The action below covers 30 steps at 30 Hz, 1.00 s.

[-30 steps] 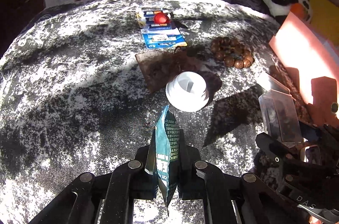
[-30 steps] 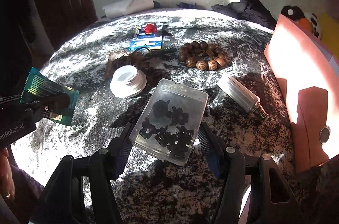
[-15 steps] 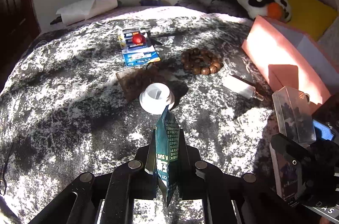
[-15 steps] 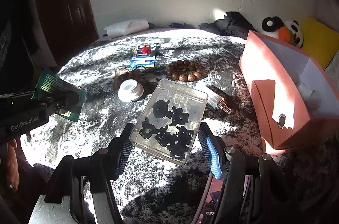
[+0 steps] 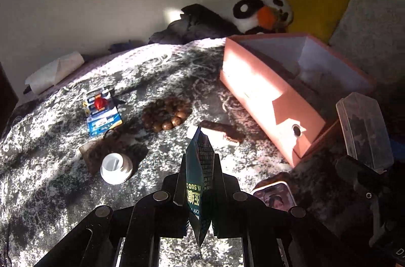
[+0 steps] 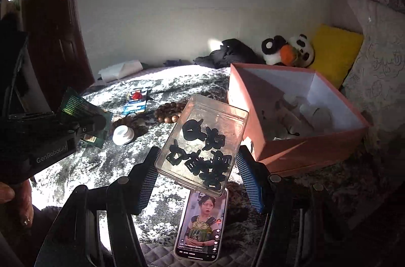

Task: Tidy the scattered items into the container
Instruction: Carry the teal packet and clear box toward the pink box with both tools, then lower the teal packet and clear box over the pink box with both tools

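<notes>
The pink box point(image 6: 311, 148) stands open-topped on the bed point(image 5: 50, 165), clear room above its rim. Right tongs point(image 6: 200, 165) clamp the clear case point(image 6: 202, 140), rigid and slippery, by its long sides; left tongs point(image 5: 198, 188) pinch the green sachet point(image 5: 198, 165), light and limp, aloft

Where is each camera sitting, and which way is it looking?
Left wrist: rides the left gripper, facing across the bed; its black fingers pinch a green packet.
Right wrist: rides the right gripper, facing the pink box; its fingers hold a clear case.
Shared: pink box, bead bracelet, white cap, plush panda.
</notes>
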Each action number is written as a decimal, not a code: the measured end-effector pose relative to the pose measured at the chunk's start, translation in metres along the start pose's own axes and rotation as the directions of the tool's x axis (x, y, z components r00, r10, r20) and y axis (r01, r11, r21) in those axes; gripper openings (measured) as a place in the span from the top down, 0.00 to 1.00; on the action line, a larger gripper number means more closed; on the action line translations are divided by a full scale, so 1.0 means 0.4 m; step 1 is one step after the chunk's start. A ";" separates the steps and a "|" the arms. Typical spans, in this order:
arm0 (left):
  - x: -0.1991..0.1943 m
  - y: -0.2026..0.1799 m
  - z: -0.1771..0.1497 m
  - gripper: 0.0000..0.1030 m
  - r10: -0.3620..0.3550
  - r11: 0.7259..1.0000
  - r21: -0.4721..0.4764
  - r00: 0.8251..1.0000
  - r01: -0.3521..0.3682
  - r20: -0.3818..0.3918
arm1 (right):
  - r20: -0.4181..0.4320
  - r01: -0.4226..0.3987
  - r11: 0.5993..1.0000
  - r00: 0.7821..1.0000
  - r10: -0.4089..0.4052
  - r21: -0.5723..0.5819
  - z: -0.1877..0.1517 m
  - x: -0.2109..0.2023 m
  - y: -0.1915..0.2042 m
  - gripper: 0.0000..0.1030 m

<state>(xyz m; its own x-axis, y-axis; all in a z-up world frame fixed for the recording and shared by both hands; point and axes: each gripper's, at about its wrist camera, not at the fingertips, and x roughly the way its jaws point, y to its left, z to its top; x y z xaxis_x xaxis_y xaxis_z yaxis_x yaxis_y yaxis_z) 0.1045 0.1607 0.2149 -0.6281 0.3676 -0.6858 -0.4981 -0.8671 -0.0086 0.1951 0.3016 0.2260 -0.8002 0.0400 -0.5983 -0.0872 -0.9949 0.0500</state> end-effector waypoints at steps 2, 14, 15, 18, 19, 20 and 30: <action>0.007 -0.056 0.024 0.93 -0.021 0.999 0.035 1.000 0.021 0.009 | 0.014 0.028 0.999 0.999 -0.029 0.027 0.003 -0.027 -0.049 0.38; 0.060 -0.328 0.184 0.93 -0.136 0.974 0.187 0.990 0.126 0.041 | 0.066 0.191 0.970 0.977 -0.203 0.150 0.046 -0.125 -0.320 0.38; 0.067 -0.345 0.202 0.93 -0.141 0.972 0.196 0.989 0.130 0.045 | 0.071 0.202 0.967 0.974 -0.215 0.155 0.054 -0.127 -0.339 0.38; 0.092 -0.386 0.251 0.93 -0.160 0.964 0.221 0.986 0.145 0.048 | 0.083 0.226 0.960 0.967 -0.242 0.167 0.083 -0.130 -0.391 0.38; 0.103 -0.398 0.268 0.93 -0.165 0.962 0.226 0.985 0.151 0.045 | 0.088 0.232 0.958 0.965 -0.249 0.169 0.099 -0.125 -0.404 0.38; 0.115 -0.408 0.283 0.93 -0.169 0.961 0.231 0.985 0.155 0.041 | 0.093 0.236 0.956 0.963 -0.255 0.171 0.111 -0.121 -0.417 0.38; 0.261 -0.459 0.406 0.92 -0.171 0.950 0.270 0.985 0.158 0.025 | 0.100 0.249 0.946 0.957 -0.273 0.207 0.225 0.051 -0.518 0.38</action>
<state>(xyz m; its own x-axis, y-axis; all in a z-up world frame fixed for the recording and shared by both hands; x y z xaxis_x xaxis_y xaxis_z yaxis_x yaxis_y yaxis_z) 0.0334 0.4129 0.2632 -0.5481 0.5188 -0.6560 -0.7339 -0.6746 0.0797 0.1434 0.5167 0.2753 -0.8009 0.3196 -0.5064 -0.4046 -0.9122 0.0643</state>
